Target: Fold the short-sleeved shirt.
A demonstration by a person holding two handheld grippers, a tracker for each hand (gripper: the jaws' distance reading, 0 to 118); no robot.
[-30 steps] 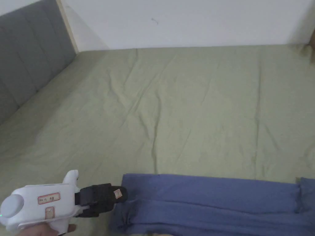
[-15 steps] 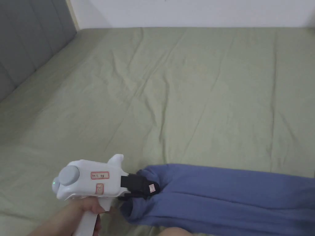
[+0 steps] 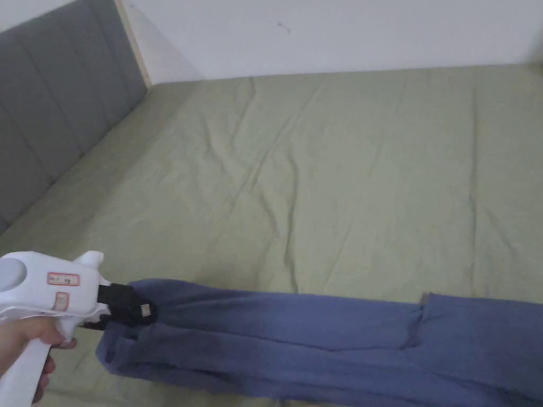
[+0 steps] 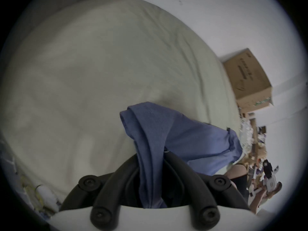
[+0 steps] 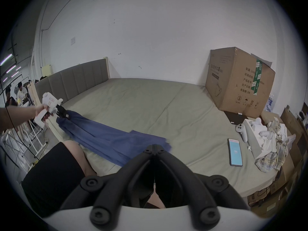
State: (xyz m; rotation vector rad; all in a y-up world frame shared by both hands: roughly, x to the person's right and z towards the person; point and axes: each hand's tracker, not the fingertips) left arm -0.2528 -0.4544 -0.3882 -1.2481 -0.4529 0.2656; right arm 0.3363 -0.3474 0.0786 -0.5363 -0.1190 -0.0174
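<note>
Left gripper (image 3: 140,311) has pulled shirt (image 3: 297,334) leftward — stretched.

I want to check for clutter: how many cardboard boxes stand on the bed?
1. The large cardboard box stands at the far right corner of the bed, against the wall; it also shows in the left gripper view. Others may be hidden.

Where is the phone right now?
In the right gripper view, the phone lies on the bed at the right, near the white controller.
</note>
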